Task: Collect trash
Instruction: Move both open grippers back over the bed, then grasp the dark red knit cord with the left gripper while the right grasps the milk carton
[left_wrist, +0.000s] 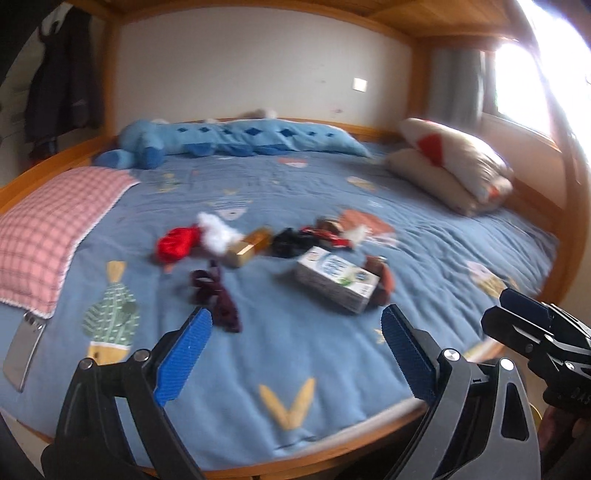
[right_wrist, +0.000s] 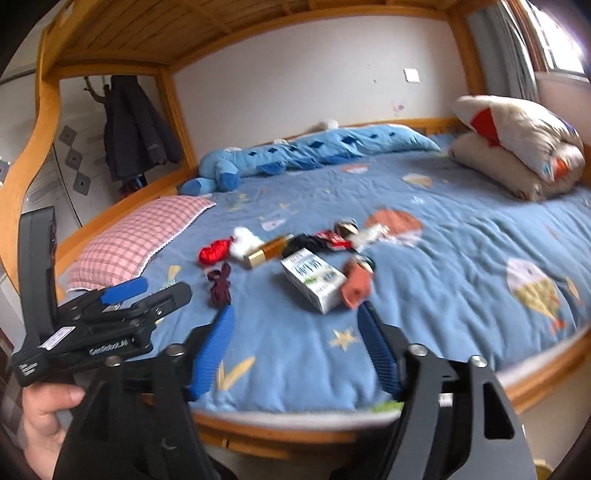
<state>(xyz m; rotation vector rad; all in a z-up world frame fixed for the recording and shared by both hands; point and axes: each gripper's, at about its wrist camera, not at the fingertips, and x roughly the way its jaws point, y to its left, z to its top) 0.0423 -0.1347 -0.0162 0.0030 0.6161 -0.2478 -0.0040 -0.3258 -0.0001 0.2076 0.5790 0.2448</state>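
Trash and small items lie in a cluster mid-bed: a white carton (left_wrist: 337, 282) (right_wrist: 314, 280), a gold box (left_wrist: 246, 246) (right_wrist: 271, 251), a red wrapper (left_wrist: 176, 243) (right_wrist: 214, 251), white tissue (left_wrist: 218, 232) (right_wrist: 243, 240), a black item (left_wrist: 291, 242) (right_wrist: 306, 242), a dark maroon cloth (left_wrist: 216, 297) (right_wrist: 220, 284) and an orange-brown sock (left_wrist: 380, 280) (right_wrist: 356, 282). My left gripper (left_wrist: 295, 358) is open and empty, short of the cluster above the bed's front edge. My right gripper (right_wrist: 295, 354) is open and empty, just short of the carton.
The blue quilt (left_wrist: 314, 369) covers a wooden bunk bed (right_wrist: 258, 432). A pink checked pillow (left_wrist: 48, 229) and a phone (left_wrist: 24, 350) lie at left, a long blue plush (left_wrist: 240, 138) at the back, a folded duvet (left_wrist: 454, 166) at right. Coats (right_wrist: 136, 129) hang beyond.
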